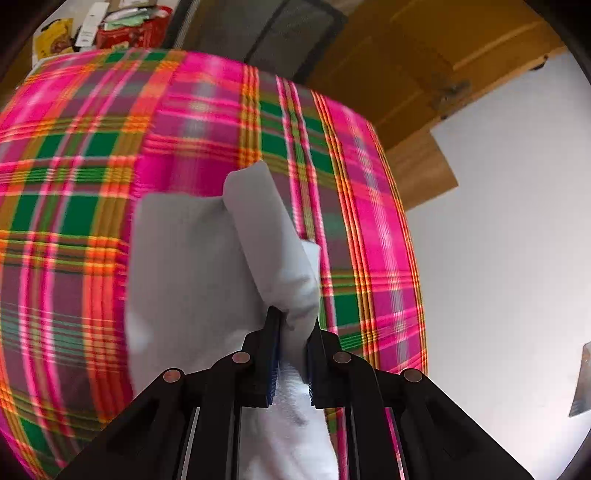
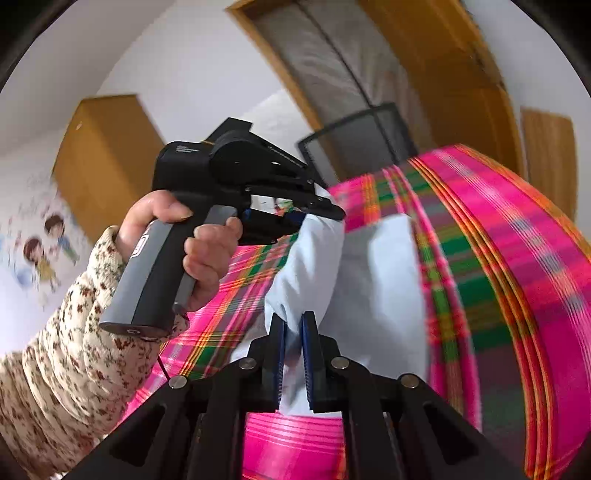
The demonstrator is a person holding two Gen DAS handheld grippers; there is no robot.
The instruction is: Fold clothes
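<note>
Plaid cloth (image 1: 92,184): pink, green and orange, covering the worktop and filling most of both views; blurred in each.

White garment (image 1: 192,266): lying on the plaid, one edge being lifted off it. The left wrist view is showing a bunched fold rising from the flat part into the left claw (image 1: 293,332). The right wrist view is showing the garment (image 2: 369,280) spreading flat between both claws.

Door (image 2: 424,66): wooden, standing behind the worktop; a dark mesh chair back (image 2: 362,133) is showing in front of it.

Sleeve (image 2: 62,362): floral, appearing only in the right wrist view, along with the hand (image 2: 184,243) gripping the grey handle of the left claw (image 2: 295,218).

Left claw: jaws closing narrowly on the bunched white fold.

Right claw (image 2: 293,332): jaws narrow, pinching a white edge between blue pads (image 2: 308,354); not appearing in the left wrist view.

Red bag (image 1: 136,26): sitting beyond the far worktop edge, left wrist view only.

Cartoon wall stickers (image 2: 44,251): right wrist view only.
</note>
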